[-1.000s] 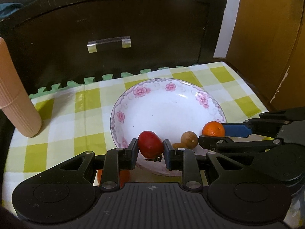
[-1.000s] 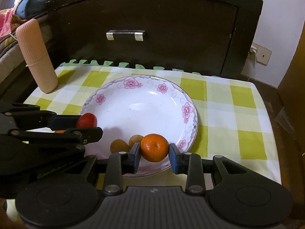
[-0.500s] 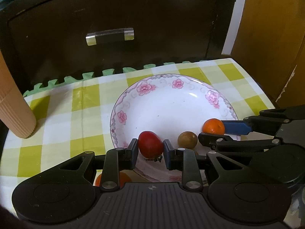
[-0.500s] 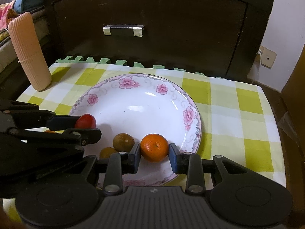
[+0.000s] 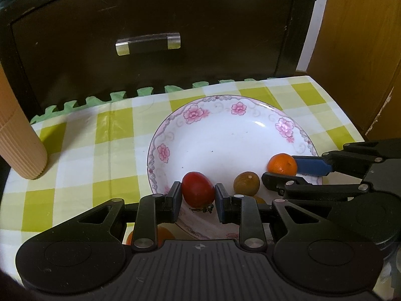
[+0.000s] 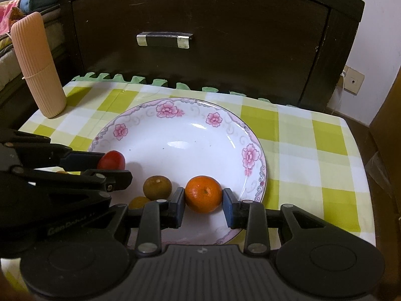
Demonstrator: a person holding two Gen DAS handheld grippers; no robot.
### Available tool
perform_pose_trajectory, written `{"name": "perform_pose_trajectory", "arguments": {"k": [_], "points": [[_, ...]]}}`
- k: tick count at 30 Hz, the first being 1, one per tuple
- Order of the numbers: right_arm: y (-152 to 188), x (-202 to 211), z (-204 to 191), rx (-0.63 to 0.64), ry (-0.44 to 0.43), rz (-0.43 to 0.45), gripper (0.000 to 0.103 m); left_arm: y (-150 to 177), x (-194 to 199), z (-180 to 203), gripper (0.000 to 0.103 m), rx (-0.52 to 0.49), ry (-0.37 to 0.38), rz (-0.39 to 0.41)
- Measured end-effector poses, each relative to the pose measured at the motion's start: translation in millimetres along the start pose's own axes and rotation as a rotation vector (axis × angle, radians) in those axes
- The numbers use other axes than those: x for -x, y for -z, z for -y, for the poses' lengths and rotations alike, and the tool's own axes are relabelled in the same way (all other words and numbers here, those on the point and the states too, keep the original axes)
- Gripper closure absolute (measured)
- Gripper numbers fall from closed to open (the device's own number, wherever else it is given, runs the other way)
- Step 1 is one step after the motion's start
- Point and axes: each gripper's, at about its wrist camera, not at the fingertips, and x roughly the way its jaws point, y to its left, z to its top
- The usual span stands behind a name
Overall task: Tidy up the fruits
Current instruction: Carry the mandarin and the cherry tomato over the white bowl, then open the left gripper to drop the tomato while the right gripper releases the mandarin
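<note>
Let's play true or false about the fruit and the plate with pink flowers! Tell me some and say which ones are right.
1. The left gripper holds a red tomato. True.
2. The right gripper holds a banana. False: it holds an orange.
3. The flowered plate sits on a green checked cloth. True.
4. The ribbed peach tube lies flat. False: it stands up.

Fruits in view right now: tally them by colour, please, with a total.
Red: 1, in the left gripper
Bright orange: 1, in the right gripper
Brownish-green: 1
Yellow-orange, mostly hidden: 1
Orange, under the left gripper: 1
Total: 5
</note>
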Motion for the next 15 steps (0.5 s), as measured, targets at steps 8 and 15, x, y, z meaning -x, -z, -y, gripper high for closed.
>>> {"name": "perform_pose_trajectory", "arguments": {"k": [8, 15], "points": [[-0.8, 0.3, 0.9, -0.008, 0.005, 0.003, 0.071, -0.2, 0.1, -0.1, 0.064, 0.005, -0.005, 0.003], [-0.9, 3.7, 1.0, -0.014, 0.011, 0.019, 0.071, -1.6, 4.3, -1.4, 0.058, 0.013, -0.01, 0.016]]}}
